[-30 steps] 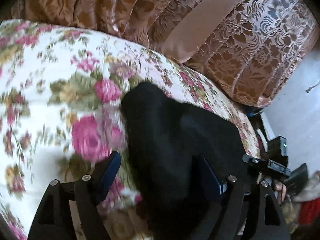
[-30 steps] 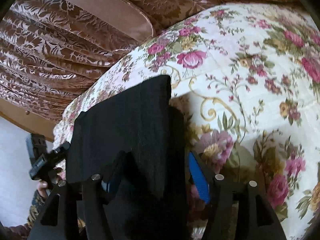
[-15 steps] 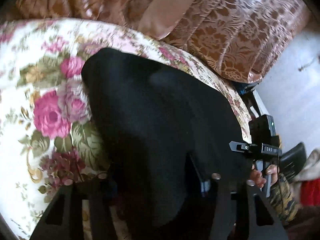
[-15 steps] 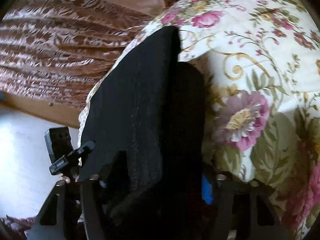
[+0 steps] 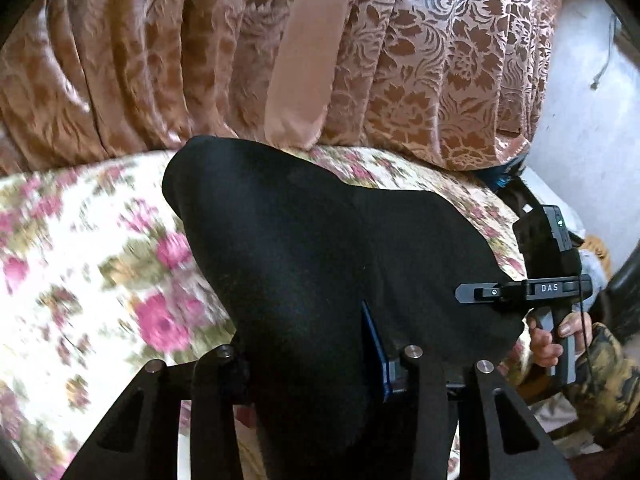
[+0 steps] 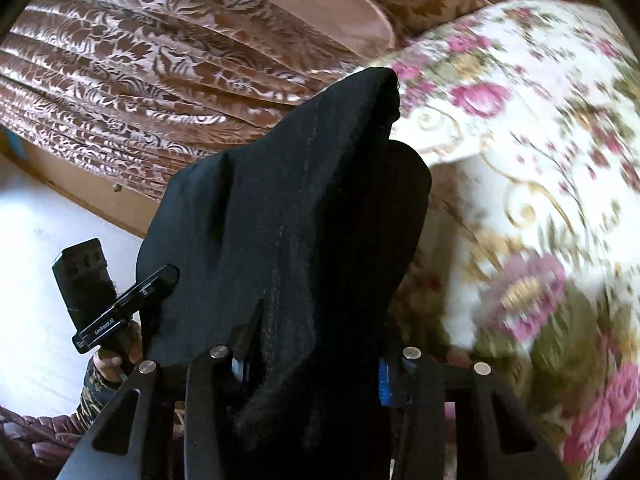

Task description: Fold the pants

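Note:
The black pants (image 5: 300, 240) hang in a raised fold over the floral bedspread (image 5: 80, 260). My left gripper (image 5: 308, 364) has the fabric bunched between its closing jaws; a blue pad (image 5: 374, 352) presses its side. In the right wrist view the same pants (image 6: 288, 200) rise as a dark peak, and my right gripper (image 6: 312, 372) is closing with cloth pinched between its blue pads (image 6: 384, 384). The stretch of cloth between the two grippers hangs off the bed surface.
Brown patterned curtains (image 5: 400, 60) hang close behind the bed (image 6: 540, 160). A hand (image 5: 548, 340) holds the right gripper's handle at the bed's edge. A pale floor (image 6: 32, 280) lies beyond that edge, with dark clutter (image 5: 512, 184) near the wall.
Both grippers have narrowed onto the black cloth. The near edge of the pants has come up off the bedspread and the left view has tilted up toward the curtains.

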`<state>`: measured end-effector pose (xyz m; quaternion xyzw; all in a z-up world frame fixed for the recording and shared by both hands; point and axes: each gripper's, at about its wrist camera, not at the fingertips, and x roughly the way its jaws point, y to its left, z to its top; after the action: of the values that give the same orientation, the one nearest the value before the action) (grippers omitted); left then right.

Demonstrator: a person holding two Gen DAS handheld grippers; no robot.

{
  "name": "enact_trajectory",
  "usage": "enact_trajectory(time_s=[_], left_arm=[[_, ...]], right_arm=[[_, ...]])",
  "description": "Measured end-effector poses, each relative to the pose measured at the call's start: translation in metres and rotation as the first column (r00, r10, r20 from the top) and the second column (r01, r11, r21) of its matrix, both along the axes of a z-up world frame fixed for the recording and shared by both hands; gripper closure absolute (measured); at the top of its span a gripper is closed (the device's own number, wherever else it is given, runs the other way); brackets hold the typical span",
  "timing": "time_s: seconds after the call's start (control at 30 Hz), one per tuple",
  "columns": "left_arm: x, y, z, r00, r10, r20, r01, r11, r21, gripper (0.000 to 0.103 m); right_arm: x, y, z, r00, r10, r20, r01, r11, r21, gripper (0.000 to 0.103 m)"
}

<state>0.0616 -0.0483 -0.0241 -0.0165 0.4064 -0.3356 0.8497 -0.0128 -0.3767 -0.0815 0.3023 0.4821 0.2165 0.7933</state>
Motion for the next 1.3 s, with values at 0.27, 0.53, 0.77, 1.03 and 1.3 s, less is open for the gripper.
enact_trajectory(time_s=[0.27, 0.53, 0.77, 1.03, 1.3], left_arm=[[0.054, 0.018, 0.01, 0.999, 0.035, 0.039, -0.036, 0.999, 0.024, 0.061], [0.139, 0.037, 0.001, 0.996, 0.091, -0.003, -0.091, 0.996, -0.005, 0.061], [0.201, 0.041, -0.05, 0.98, 0.156, -0.122, -0.15, 0.987, 0.06, 0.056], [0.206, 0.065, -0.082, 0.921, 0.319, -0.223, -0.319, 0.947, 0.034, 0.024], [0.146, 0.072, -0.027, 0.877, 0.48, 0.012, -0.479, 0.871, 0.106, 0.015]], right_arm=[[0.057, 0.019, 0.012, 0.999, 0.035, 0.041, -0.035, 0.999, -0.004, 0.06], [0.144, 0.029, 0.019, 0.997, 0.054, 0.051, -0.053, 0.998, -0.03, 0.06], [0.206, 0.033, -0.015, 0.998, 0.053, -0.018, -0.054, 0.998, -0.036, 0.06], [0.208, 0.028, -0.058, 0.997, 0.003, -0.075, -0.005, 1.0, -0.031, 0.055], [0.186, 0.053, 0.0, 0.996, -0.078, 0.047, 0.089, 0.937, -0.339, 0.046]])
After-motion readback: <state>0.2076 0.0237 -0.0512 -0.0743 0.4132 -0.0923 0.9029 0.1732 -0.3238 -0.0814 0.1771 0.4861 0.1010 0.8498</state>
